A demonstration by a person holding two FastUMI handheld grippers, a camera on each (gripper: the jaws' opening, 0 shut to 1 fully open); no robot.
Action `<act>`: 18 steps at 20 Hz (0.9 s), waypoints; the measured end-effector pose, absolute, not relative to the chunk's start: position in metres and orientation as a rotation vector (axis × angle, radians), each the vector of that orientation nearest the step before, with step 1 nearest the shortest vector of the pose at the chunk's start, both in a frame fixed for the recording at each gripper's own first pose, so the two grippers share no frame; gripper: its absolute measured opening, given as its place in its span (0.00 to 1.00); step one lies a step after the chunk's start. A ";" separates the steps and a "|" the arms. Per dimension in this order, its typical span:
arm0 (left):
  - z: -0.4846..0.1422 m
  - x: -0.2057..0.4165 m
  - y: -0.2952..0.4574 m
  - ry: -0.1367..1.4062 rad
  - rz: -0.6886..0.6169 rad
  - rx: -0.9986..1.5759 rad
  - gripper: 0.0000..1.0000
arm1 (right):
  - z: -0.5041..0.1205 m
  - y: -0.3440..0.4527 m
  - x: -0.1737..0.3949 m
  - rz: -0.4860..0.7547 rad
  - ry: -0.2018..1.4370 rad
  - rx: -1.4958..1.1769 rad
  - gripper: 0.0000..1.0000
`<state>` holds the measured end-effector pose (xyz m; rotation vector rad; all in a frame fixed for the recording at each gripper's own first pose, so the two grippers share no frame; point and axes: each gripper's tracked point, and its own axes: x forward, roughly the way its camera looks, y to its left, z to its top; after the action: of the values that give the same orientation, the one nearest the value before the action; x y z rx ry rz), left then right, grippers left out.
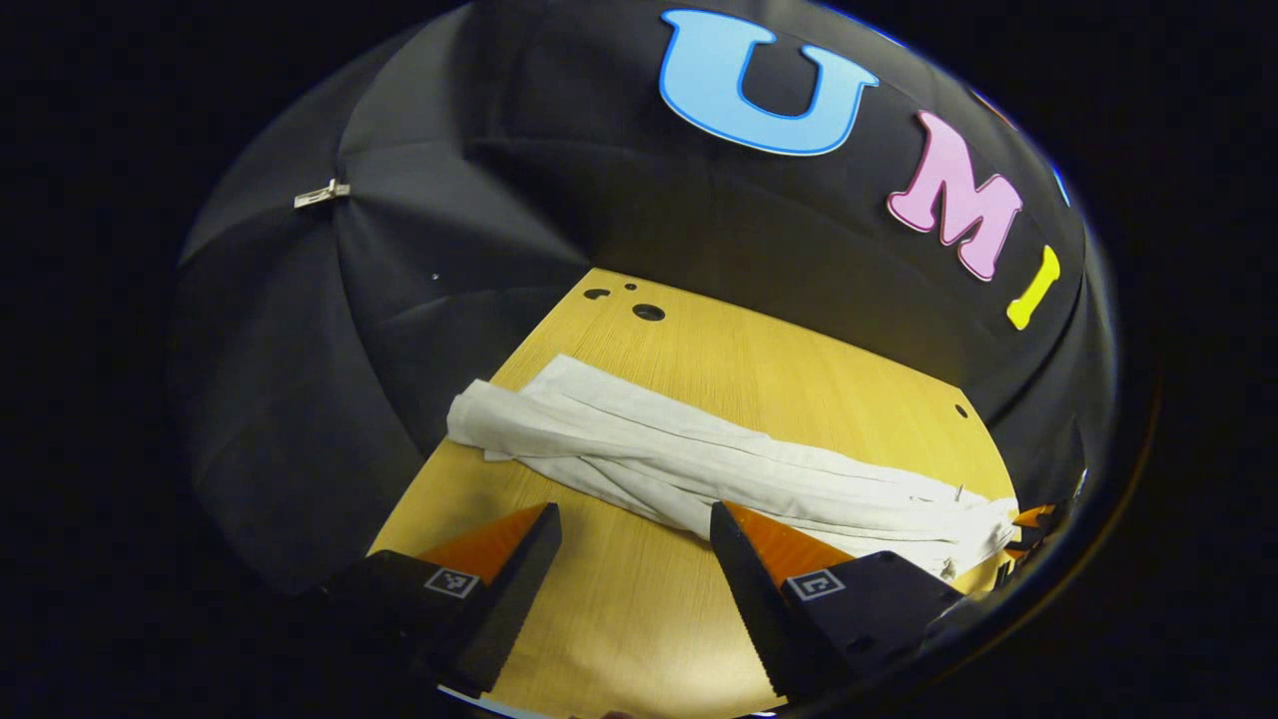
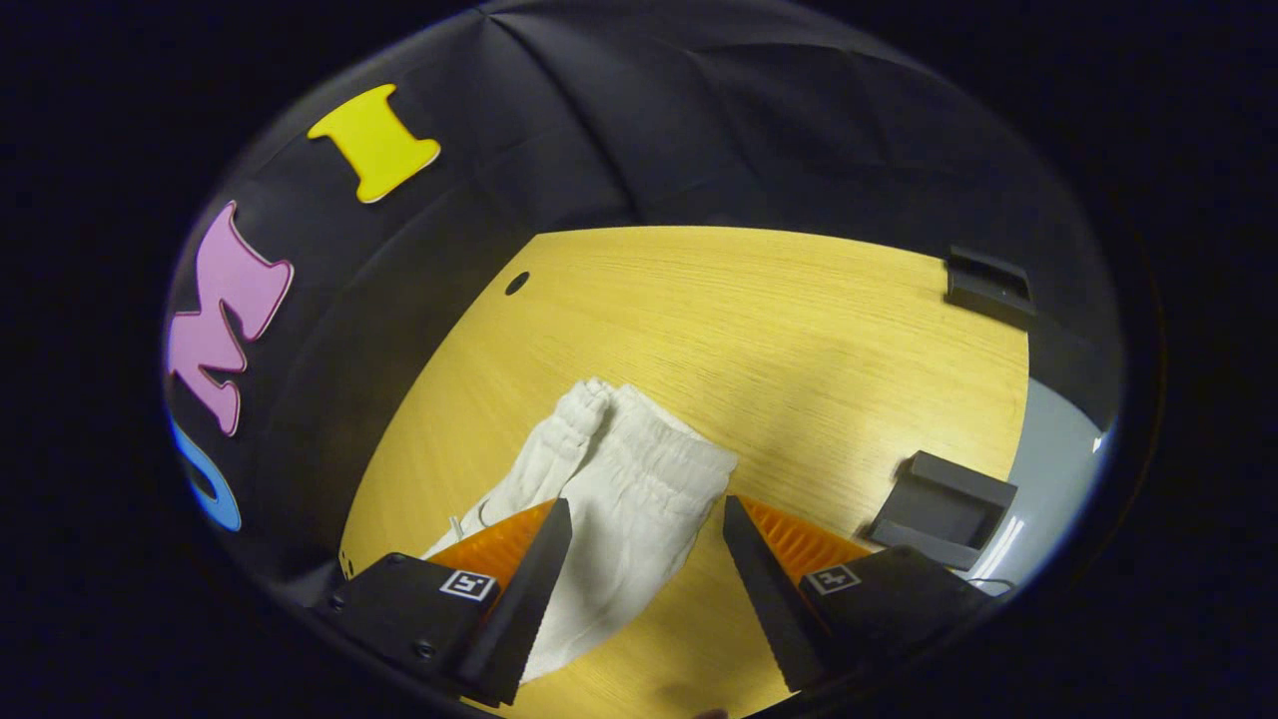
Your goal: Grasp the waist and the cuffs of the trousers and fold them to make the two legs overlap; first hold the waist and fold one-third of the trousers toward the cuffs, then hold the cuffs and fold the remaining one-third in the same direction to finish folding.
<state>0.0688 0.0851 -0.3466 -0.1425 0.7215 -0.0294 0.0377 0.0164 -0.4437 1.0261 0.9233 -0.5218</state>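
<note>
White trousers (image 1: 699, 469) lie stretched across the wooden desk (image 1: 799, 379). The left gripper (image 1: 634, 524) hangs spread just before their long edge; the right gripper (image 2: 647, 519) gapes over the waist (image 2: 639, 459).

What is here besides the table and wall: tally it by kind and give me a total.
White trousers: 1
Black blocks on the table: 2 (far block, near block)
Tongs: 2 (left tongs, right tongs, both open)
Total: 5
</note>
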 end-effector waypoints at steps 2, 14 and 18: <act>-0.353 0.066 0.091 0.737 -0.009 -0.165 0.96 | -0.453 0.013 0.039 -0.563 0.935 1.017 0.96; -0.398 0.079 0.084 0.816 0.046 -0.439 0.96 | -0.436 0.006 0.054 -0.454 0.883 0.962 0.16; -0.413 0.104 0.085 0.809 0.086 -0.603 0.95 | -0.427 0.000 0.057 -0.437 0.866 0.963 0.16</act>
<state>0.1036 0.0845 -0.4132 -0.6029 0.8095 0.0864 0.0572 -0.0004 -0.4271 0.9628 0.8662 -0.4370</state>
